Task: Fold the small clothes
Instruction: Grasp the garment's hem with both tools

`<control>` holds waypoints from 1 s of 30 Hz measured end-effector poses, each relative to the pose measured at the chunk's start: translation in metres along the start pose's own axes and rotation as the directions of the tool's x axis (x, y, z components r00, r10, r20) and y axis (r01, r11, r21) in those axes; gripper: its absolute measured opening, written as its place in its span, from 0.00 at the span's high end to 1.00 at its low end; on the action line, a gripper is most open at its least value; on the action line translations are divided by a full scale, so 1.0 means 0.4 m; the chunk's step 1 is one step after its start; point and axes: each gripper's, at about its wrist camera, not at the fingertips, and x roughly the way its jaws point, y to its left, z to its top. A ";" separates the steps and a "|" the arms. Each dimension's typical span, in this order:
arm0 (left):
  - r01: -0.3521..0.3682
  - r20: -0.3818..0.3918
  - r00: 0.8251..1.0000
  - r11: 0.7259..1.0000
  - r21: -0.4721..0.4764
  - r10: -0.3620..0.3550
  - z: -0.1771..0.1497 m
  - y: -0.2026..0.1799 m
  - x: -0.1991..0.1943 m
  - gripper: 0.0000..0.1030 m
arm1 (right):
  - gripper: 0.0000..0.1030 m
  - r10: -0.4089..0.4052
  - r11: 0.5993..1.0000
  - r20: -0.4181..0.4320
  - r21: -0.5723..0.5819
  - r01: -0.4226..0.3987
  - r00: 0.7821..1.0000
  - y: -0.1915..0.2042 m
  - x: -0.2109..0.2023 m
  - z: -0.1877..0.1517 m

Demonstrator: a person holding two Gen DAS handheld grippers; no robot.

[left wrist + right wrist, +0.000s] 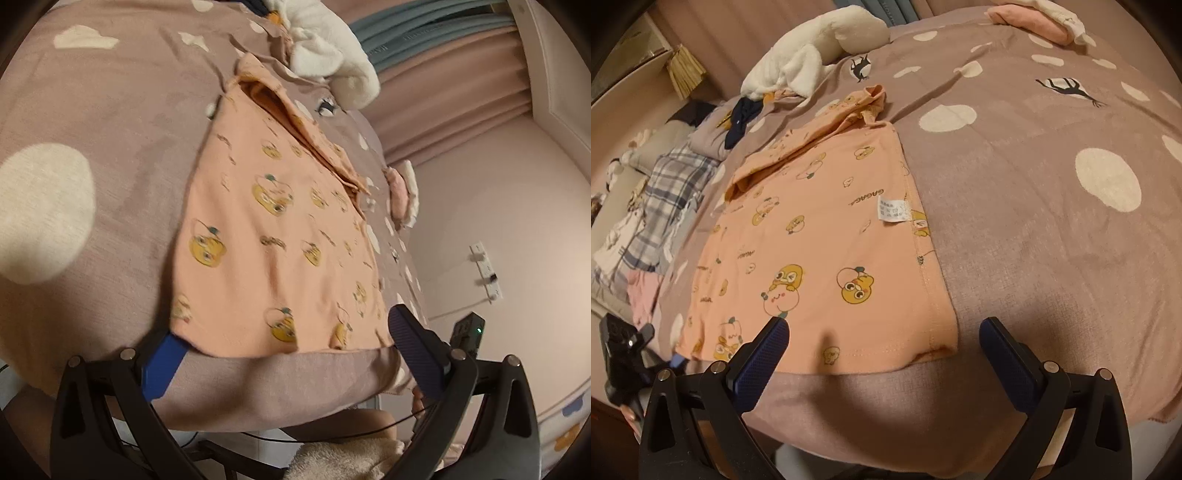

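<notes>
Mauve bedspread [1015, 229] with cream dots, pink curtains [443, 110] behind. One peach printed garment [820, 251] flat near the bed's edge, one white plush [812, 48]. Left gripper [284, 350] and right gripper [882, 343] both spread wide, empty.

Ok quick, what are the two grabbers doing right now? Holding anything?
Left hand-held gripper: open, holding nothing, at the near edge of the orange shirt.
Right hand-held gripper: open, holding nothing, over the shirt's near corner.

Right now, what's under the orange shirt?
The orange shirt lies flat on the mauve spotted bedcover, sleeve folded on top, care label showing. Anything beneath the fabric is hidden. Both grippers, left and right, are open.
</notes>
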 end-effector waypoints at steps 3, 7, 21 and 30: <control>-0.019 0.020 1.000 1.000 0.010 0.018 -0.004 -0.009 0.008 0.01 | 0.01 -0.007 1.000 -0.012 -0.024 0.006 1.000 0.003 0.006 -0.001; -0.014 0.046 0.999 1.000 0.001 0.014 0.006 -0.007 0.016 0.02 | 0.01 0.063 0.998 -0.026 0.015 -0.062 0.998 -0.016 0.002 0.006; -0.089 0.110 0.990 0.996 0.003 0.088 0.019 -0.001 0.041 0.23 | 0.01 0.342 0.911 -0.029 0.257 -0.323 0.939 -0.111 -0.007 0.009; -0.114 0.134 0.984 0.993 -0.036 0.118 0.020 0.012 0.036 0.32 | 0.01 0.326 0.931 -0.027 0.184 -0.316 0.945 -0.069 0.012 0.009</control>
